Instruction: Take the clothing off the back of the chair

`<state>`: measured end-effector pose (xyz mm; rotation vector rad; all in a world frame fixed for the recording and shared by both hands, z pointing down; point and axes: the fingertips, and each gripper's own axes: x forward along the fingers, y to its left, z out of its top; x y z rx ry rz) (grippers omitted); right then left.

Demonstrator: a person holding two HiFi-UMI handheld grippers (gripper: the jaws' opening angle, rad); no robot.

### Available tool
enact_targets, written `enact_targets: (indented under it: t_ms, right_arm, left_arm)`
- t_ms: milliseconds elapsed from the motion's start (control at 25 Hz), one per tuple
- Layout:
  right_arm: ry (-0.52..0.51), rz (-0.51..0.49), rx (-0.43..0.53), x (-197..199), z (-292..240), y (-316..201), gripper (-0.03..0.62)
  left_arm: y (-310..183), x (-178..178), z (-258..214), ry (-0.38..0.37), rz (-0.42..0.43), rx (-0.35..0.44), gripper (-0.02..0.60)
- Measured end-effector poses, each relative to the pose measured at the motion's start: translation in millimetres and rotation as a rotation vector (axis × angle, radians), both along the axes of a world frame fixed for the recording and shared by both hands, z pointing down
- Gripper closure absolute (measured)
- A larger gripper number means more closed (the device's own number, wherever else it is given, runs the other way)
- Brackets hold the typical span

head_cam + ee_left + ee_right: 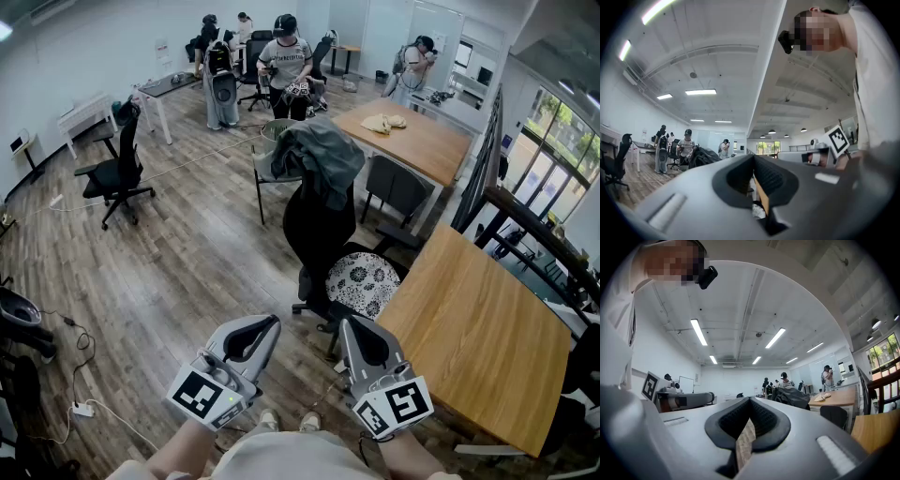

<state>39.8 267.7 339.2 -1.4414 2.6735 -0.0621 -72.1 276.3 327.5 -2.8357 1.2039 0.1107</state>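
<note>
Step in hand: the approach, by my reading (nothing is grasped yet).
Clothing (317, 157): a grey garment draped over the top of the chair back (317, 230), hanging down on both sides.
Chair: black, with a patterned cushion (364, 279) on the seat; it stands just beside the corner of the near table (478, 328) and well apart from both grippers.
Left gripper (260, 324): held low and level before the person, jaws closed together on nothing.
Right gripper (359, 328): alongside the left, also level, jaws likewise closed and empty.
Doing it well: open the jaws before reaching the fabric. Pinch the fold where it crests the chair back, one gripper toward each side. Lift straight up until the hem clears the back, then draw away. A sideways tug would likely turn or roll the chair (it looks to stand on castors).
Head view alone: shows the drape of the garment, the cushion, the chair's base and the bare floor between grippers and chair.
Gripper views alone: show each pair of jaws meeting, with no cloth between. They show the garment as a dark heap at jaw height, left of the jaws in the left gripper view and right of them in the right gripper view.
</note>
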Motion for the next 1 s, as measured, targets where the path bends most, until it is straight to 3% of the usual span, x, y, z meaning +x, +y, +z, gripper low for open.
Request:
enact_targets:
  t_ms: [400,1000]
  right_arm:
    - [-0.008,0.036,0.004,9.3,0.7,2.1,0.595]
    - [0.038,0.004,-0.003,12.7,8.0,4.6,0.595]
  left_arm:
    - [1.7,2.1,-5.0,0.003,-0.003,0.007,0.580]
    - [0.6,19.0,5.9,0.003,-0.011,-0.031,0.580]
